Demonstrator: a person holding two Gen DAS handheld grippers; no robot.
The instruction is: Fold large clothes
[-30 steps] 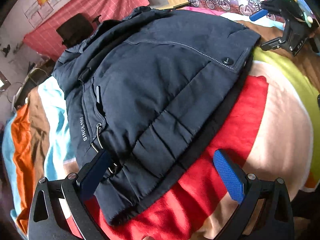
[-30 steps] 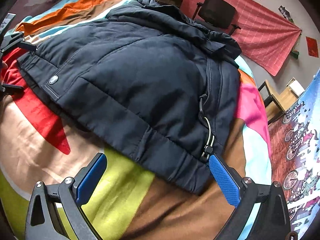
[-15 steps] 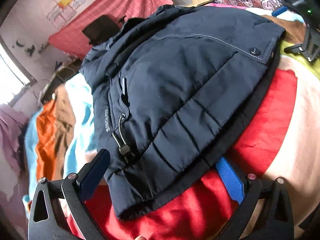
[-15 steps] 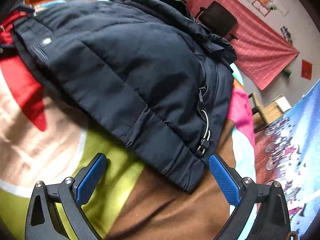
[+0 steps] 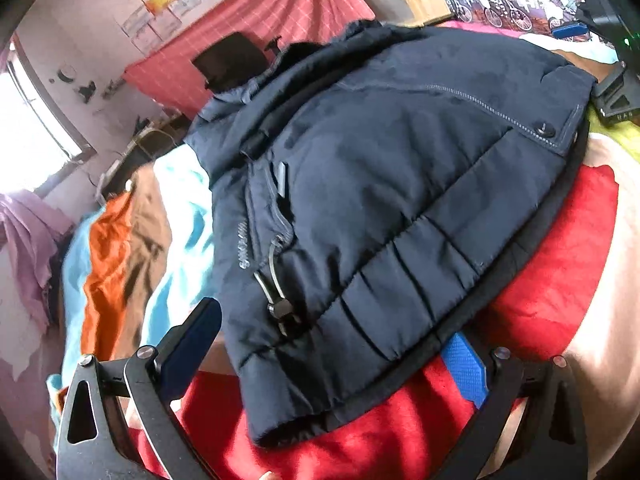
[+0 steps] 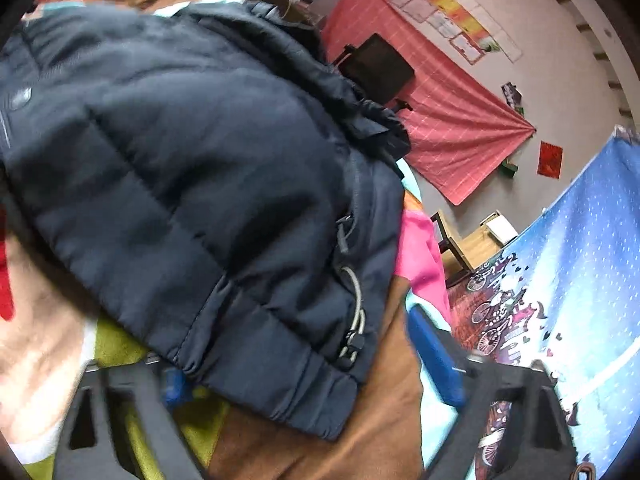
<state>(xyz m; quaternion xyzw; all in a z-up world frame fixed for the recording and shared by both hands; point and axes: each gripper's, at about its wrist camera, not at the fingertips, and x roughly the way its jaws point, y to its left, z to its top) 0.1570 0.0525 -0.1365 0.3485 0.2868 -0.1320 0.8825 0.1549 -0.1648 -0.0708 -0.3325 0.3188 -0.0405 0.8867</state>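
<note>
Your left gripper (image 5: 332,354) sits low at the near hem of the jacket (image 5: 392,208), its jaws spread wide: one blue pad stands clear of the cloth on the side of the drawcord, while the other blue pad is tucked just under the dark hem binding, against the red patch of the bedspread (image 5: 552,276). Nothing is pinched between them. Your right gripper (image 6: 308,372) is at the opposite hem corner, its view blurred; the jaws are likewise wide, with one pad half hidden beneath the jacket's edge over the yellow-green and brown patches, and the other pad free beside the cloth, over the pale blue strip. The jacket (image 6: 192,184), dark navy and quilted, lies folded in a thick bundle on the bed, hem toward you and collar away. Near the left gripper a grey drawcord with a toggle (image 5: 280,304) hangs along the side seam; a matching cord loop and toggle (image 6: 354,332) shows near the right gripper. Further up the jacket in the left view, a snap button (image 5: 545,129) sits on a stitched flap near the far edge, and just past it your right gripper's black frame (image 5: 616,92) shows. Beyond the collar stands a dark office chair (image 5: 232,60) before a red checked cloth (image 5: 280,20) hung on the wall, with papers pinned above it. To the side are a wooden chair (image 6: 468,240) and a blue hanging printed with bicycles (image 6: 560,272).
</note>
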